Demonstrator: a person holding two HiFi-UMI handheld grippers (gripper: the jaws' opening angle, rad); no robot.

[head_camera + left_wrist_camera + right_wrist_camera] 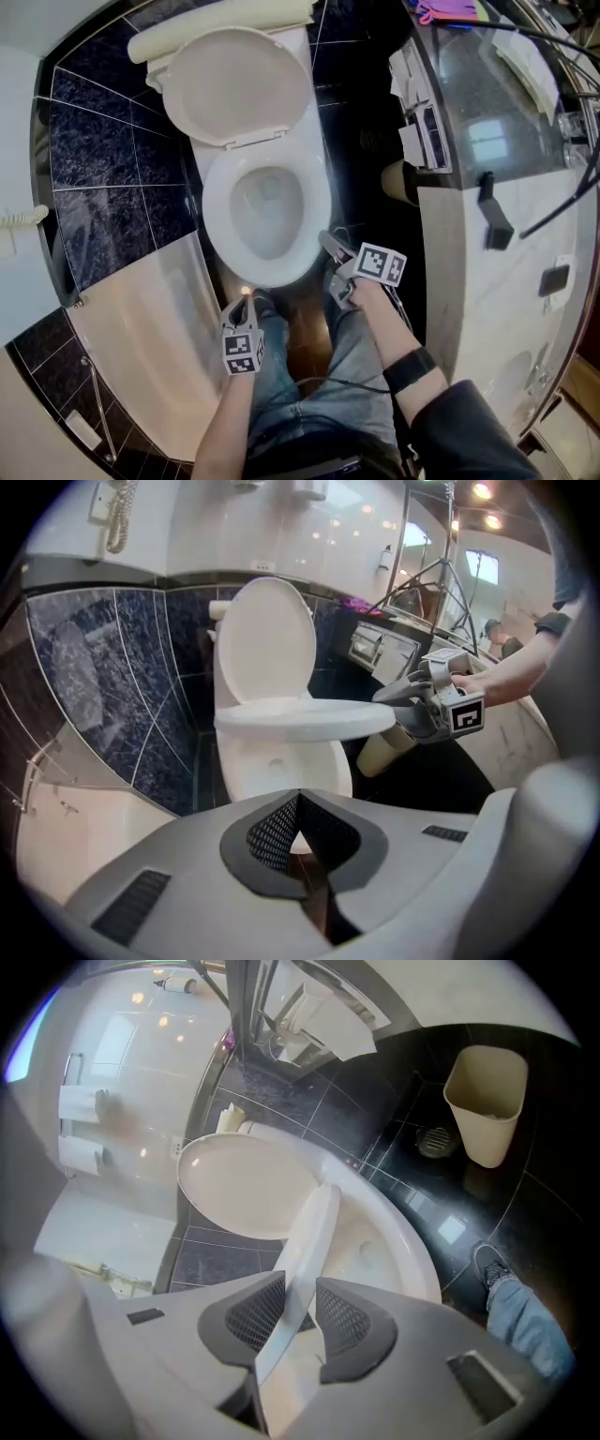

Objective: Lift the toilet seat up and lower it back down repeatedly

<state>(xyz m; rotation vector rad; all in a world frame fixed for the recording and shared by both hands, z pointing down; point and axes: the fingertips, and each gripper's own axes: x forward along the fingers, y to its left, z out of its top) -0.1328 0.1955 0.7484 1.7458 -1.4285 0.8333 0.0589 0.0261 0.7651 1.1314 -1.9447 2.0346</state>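
One white plastic toilet seat (300, 719) was held partway raised above the one white ceramic bowl (281, 766), its front rim clamped between the pads of the right gripper (300, 1283). One oval white lid (267, 635) stood upright. The left gripper (298, 801) was closed and empty. One beige bin (487, 1101) was partly hidden in the left gripper view.

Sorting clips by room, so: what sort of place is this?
A bathroom, probably: a white toilet with its lid up, dark tiled walls, and a waste bin.
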